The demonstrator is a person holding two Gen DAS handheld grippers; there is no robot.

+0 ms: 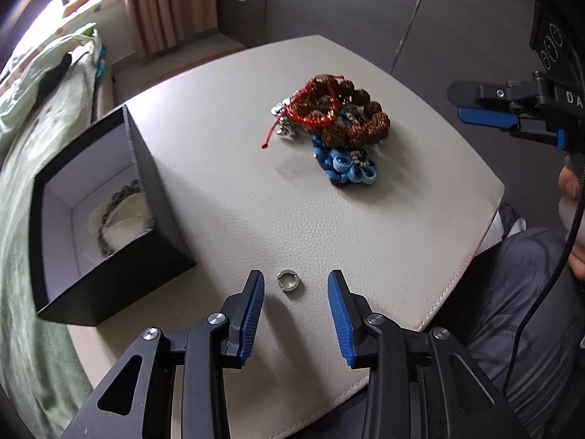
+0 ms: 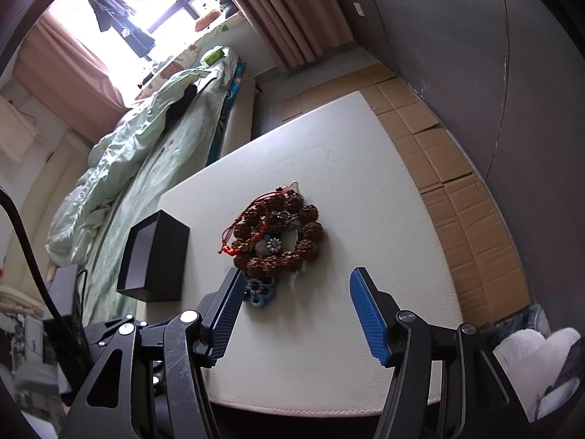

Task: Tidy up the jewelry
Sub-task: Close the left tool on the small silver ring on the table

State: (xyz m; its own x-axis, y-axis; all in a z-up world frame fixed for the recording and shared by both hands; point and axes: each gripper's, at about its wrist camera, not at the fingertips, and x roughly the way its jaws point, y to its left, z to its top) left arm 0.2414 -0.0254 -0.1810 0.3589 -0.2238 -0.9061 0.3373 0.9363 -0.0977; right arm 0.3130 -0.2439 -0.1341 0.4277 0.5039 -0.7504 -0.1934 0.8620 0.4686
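A small silver ring lies on the beige leather table, between the tips of my open, empty left gripper. A pile of jewelry with a brown bead bracelet, red cord and blue pieces sits mid-table; it also shows in the right wrist view. An open black box at the left holds a dark bead bracelet. My right gripper is open and empty, hovering just short of the pile; it shows at the right edge of the left wrist view.
A bed with a green quilt lies along the table's left side. Cardboard sheets cover the floor to the right, by a dark wall. The person's knee is at the table's near right corner.
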